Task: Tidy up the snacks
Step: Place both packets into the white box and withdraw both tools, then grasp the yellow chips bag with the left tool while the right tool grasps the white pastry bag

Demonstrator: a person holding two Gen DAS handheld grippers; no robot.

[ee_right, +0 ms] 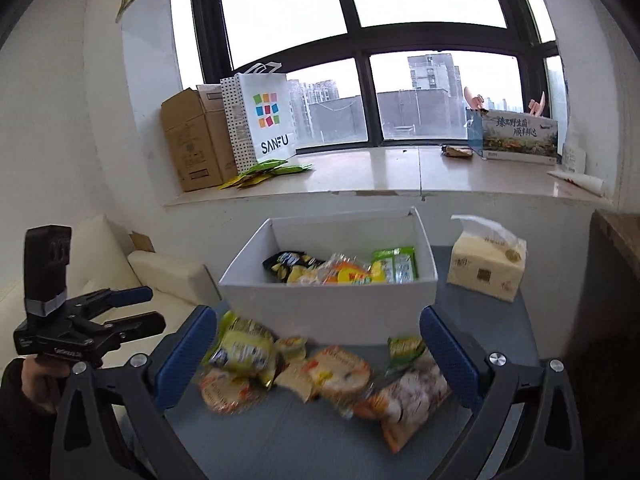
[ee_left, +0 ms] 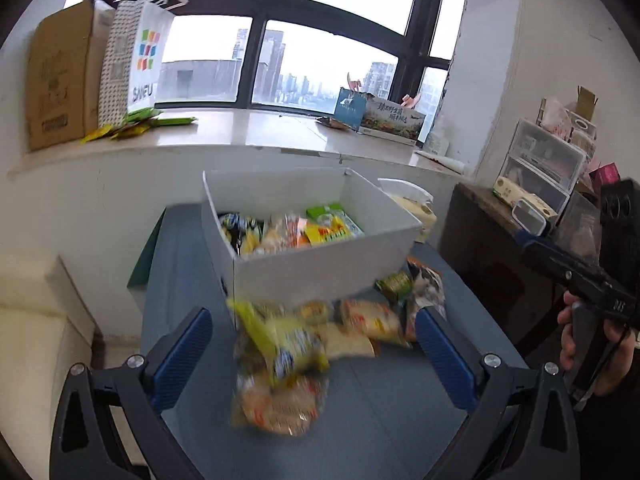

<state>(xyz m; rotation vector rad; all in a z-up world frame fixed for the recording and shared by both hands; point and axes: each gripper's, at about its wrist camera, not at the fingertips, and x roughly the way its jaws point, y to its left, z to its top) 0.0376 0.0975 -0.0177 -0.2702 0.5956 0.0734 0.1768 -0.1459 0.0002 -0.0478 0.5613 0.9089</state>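
— What sits on the windowsill [ee_right: 360, 176] at upper left?

— A brown cardboard box [ee_right: 192, 140], and just beside it a white SANFU paper bag [ee_right: 266, 116] with coloured squares. Green sachets [ee_right: 268, 170] lie at its foot.

— And the upper right?

— A printed carton [ee_right: 518, 136] against the window [ee_right: 400, 40].

— Lower down?

— A tissue pack [ee_right: 486, 266] at right of centre; a cream cushion [ee_right: 168, 276] at left.

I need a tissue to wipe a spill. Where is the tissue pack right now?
In the right wrist view, the tissue pack stands on the blue table, just right of the white box, below the windowsill.
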